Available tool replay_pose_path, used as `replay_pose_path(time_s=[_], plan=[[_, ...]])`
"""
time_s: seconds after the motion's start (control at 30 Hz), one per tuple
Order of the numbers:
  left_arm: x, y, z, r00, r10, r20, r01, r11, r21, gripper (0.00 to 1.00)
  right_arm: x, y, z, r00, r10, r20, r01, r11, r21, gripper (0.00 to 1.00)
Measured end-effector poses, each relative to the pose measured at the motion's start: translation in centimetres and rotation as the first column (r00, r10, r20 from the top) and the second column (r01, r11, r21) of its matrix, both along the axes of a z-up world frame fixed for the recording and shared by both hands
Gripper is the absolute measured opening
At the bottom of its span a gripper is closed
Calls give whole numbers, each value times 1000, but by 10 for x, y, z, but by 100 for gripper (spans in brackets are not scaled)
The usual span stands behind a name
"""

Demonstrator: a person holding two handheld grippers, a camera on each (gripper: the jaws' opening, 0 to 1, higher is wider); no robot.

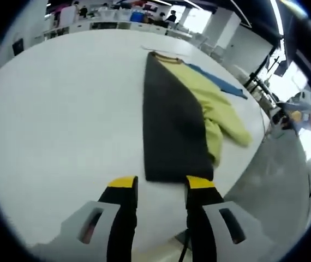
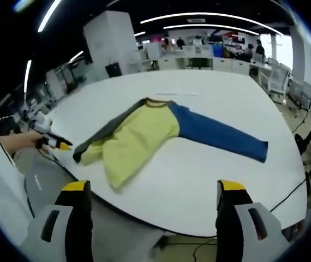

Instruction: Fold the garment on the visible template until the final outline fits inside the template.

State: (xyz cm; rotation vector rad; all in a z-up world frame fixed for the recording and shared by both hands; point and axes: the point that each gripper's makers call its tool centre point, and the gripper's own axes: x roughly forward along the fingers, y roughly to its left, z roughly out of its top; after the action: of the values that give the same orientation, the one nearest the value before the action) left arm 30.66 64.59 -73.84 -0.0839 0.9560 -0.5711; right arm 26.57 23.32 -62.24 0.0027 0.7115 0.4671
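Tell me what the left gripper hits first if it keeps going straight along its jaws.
Probably the garment's dark panel: its near edge lies just past the left gripper, whose open jaws hold nothing. How high the jaws ride above the white table is unclear.

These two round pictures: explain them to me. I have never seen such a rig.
A person holds a pair of tongs in each hand, and a fisheye camera rides on each pair. The left gripper view looks along the left tongs, whose yellow-tipped jaws stand apart and hold nothing, toward a garment lying on a white table. The right gripper view looks along the right tongs, wide open and empty, at the same garment from another side: a yellow body, one dark sleeve, one blue sleeve stretched out. At its left edge a hand holds the left tongs.
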Motion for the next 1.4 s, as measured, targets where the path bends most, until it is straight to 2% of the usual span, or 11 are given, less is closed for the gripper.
replay_pose_path(time_s=[0.5, 0.63, 1.33, 1.4], plan=[[5, -2, -11, 1000, -9, -19, 9, 1000, 3, 24, 5, -1, -3, 1000, 11, -20, -11, 1000, -17, 95], [6, -1, -16, 1000, -19, -25, 20, 1000, 24, 23, 7, 0, -3, 1000, 17, -21, -17, 1000, -20, 95], [7, -4, -18, 999, -22, -37, 22, 1000, 10, 11, 8, 0, -6, 1000, 18, -26, -18, 1000, -24, 95], [8, -3, -19, 999, -24, -32, 25, 999, 24, 9, 8, 0, -5, 1000, 17, -26, -17, 1000, -24, 95]])
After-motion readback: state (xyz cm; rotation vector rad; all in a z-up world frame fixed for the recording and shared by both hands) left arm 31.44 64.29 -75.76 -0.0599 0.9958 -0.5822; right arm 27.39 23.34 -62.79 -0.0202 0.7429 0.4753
